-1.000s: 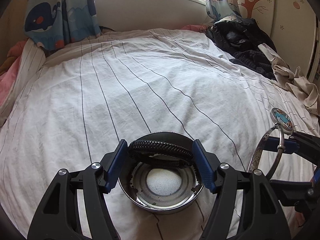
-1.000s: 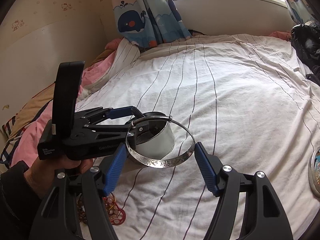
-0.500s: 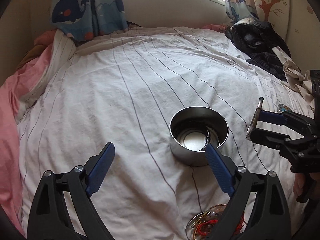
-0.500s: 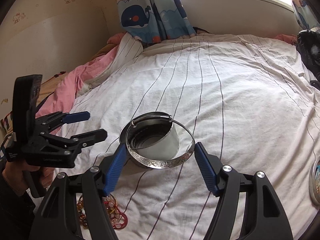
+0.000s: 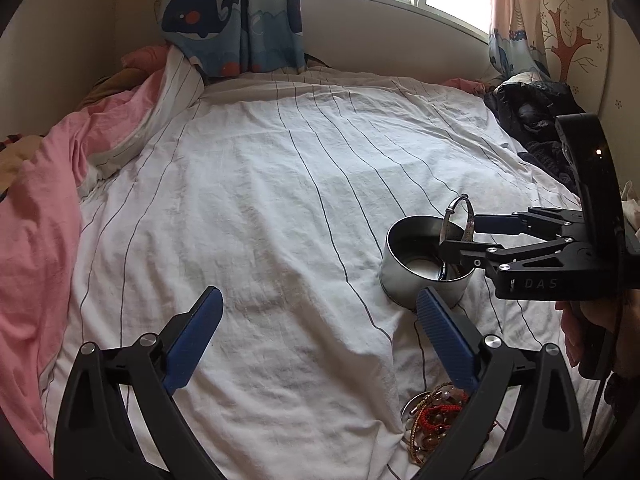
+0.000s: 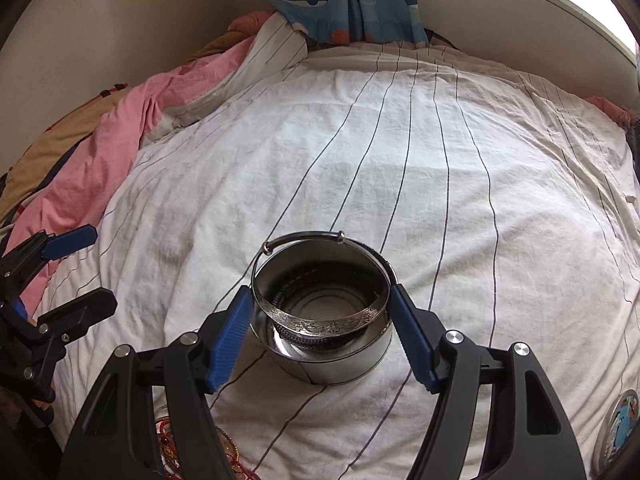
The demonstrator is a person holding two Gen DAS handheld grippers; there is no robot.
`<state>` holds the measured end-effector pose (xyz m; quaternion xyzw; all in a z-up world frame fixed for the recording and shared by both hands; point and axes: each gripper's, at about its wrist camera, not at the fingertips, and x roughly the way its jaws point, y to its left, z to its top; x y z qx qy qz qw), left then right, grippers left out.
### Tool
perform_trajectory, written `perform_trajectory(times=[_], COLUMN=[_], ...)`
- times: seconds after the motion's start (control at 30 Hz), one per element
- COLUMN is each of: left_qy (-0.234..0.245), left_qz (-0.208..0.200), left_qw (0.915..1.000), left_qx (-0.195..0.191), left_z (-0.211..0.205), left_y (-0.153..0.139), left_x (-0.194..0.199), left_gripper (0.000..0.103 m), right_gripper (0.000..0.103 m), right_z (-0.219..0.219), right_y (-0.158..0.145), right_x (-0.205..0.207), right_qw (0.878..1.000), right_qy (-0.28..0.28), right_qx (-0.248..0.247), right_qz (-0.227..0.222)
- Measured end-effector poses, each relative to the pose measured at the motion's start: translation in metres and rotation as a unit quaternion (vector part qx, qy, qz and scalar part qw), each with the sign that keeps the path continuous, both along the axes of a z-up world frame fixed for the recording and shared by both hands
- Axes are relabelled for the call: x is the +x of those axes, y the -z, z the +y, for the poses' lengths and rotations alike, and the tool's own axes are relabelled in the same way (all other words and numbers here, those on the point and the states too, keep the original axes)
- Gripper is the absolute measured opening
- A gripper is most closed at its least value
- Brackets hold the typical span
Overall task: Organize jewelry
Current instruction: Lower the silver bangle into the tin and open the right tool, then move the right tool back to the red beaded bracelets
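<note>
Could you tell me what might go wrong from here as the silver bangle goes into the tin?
The silver bangle looks nearly as wide as the tin, so it may catch on the rim instead of dropping in. The tin sits on a soft sheet and could tip if pushed. The bangle may also land on the dark braided bracelet already inside and sit crooked.

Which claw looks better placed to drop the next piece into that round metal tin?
Right claw: it holds the engraved silver bangle directly over the round metal tin. Left claw is opening, with nothing between its jaws.
</note>
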<state>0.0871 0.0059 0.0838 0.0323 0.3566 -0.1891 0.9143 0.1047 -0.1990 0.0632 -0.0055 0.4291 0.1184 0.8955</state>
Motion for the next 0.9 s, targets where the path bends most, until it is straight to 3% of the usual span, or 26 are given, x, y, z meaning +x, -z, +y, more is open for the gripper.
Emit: perform_trajectory(times=[0.17, 0.23, 0.37, 0.53, 0.67, 0.9], left_qy=[0.006, 0.005, 0.002, 0.0, 0.004, -0.004], left_qz=[-0.007, -0.01, -0.009, -0.025, -0.043, -0.044], left_qw=[0.9999, 0.9999, 0.9998, 0.9986, 0.996, 0.9932], left_qx=[0.007, 0.012, 0.015, 0.047, 0.079, 0.108], left_z=[-0.005, -0.005, -0.004, -0.011, -0.021, -0.03], left_y=[-0.004, -0.004, -0.004, 0.0, 0.004, 0.023], left_x=[-0.003, -0.003, -0.003, -0.008, -0.026, -0.074], left_gripper=[0.095, 0.095, 0.096, 0.096, 0.096, 0.096], right_gripper=[0.072, 0.078, 0.079, 0.081, 0.089, 0.089], right_z=[0.006, 0.006, 0.001, -0.014, -0.014, -0.026], right_y=[0.007, 0.006, -0.004, -0.013, -0.004, 0.034], right_x=[0.012, 0.012, 0.002, -0.039, -0.094, -0.145], right_qw=[0.998, 0.999, 1.0, 0.999, 0.997, 0.993], right_qy=[-0.004, 0.0, 0.013, 0.036, 0.053, 0.105], right_qx=[-0.026, -0.024, -0.009, 0.024, 0.017, 0.027], right_qz=[0.049, 0.045, 0.022, -0.023, -0.058, -0.034])
